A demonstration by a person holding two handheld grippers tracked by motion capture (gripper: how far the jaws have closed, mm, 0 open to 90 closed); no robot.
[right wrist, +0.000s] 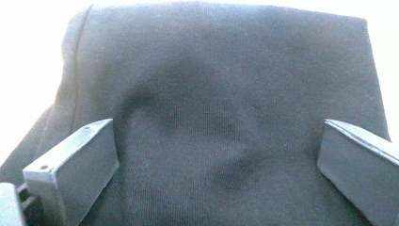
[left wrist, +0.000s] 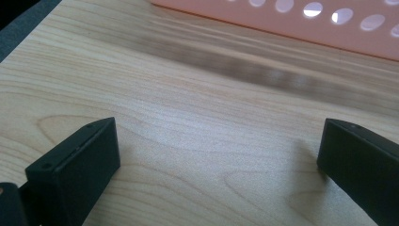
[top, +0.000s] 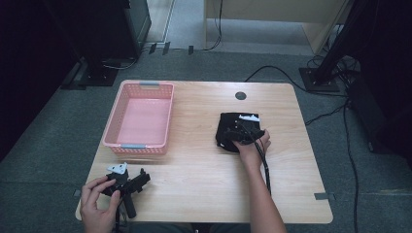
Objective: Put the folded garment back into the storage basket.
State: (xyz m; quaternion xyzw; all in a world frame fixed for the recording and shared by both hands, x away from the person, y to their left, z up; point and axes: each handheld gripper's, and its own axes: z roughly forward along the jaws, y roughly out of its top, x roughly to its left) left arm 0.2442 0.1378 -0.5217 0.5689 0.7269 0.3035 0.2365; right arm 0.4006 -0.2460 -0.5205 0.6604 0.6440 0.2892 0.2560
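A folded black cloth [top: 228,130] lies on the wooden table, right of centre. My right gripper [top: 241,131] rests on top of it, open; in the right gripper view the dark knit cloth [right wrist: 221,108] spreads under and between the wide-apart jaws, with nothing pinched. A pink perforated basket [top: 144,118] stands at the table's left, with nothing inside. My left gripper [top: 141,178] lies low at the near left corner, open, its jaws over bare wood [left wrist: 207,155], pointing toward the basket wall [left wrist: 291,23].
The table [top: 194,184] has a dark round cable hole [top: 240,95] at its far edge. Grey carpet surrounds it, with black stands and cables at the back and right. A cable trails from the right gripper along the forearm.
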